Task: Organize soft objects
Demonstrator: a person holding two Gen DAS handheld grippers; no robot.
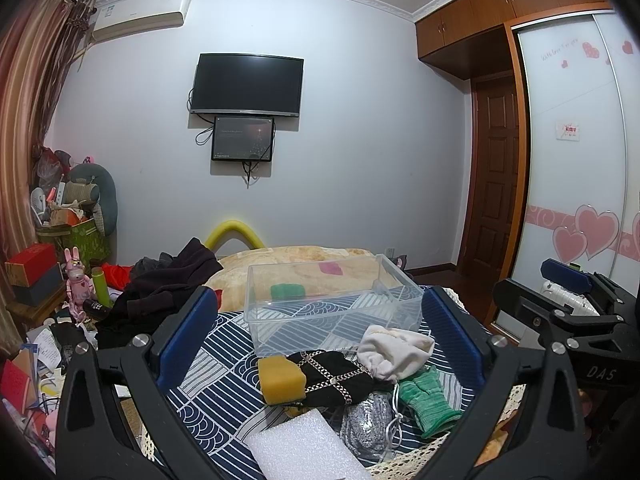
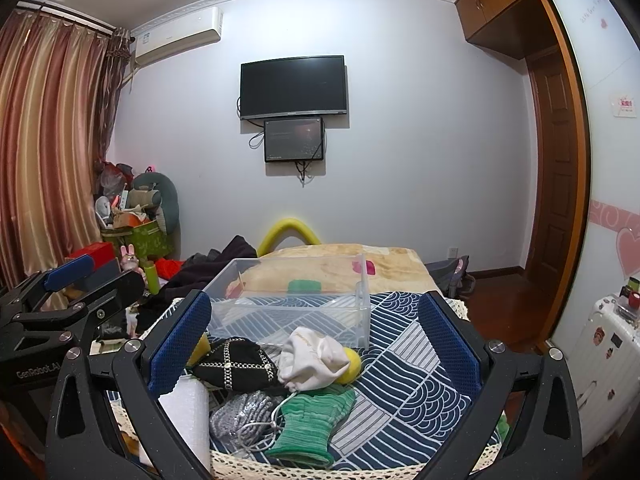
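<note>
clear plastic bin (image 2: 292, 308), upright, open-topped, at 12 o'clock on patterned cloth. heaped at 6 o'clock of it: white drawstring pouch (image 2: 312, 362) crumpled on top, black studded pouch (image 2: 234, 366) at 9, green ribbed glove (image 2: 310, 424) nearest, grey knit (image 2: 238, 414), yellow sponge (image 1: 280, 380), white foam block (image 1: 296, 446).

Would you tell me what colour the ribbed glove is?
Green; the ribbed glove shows best in the right wrist view.
</note>
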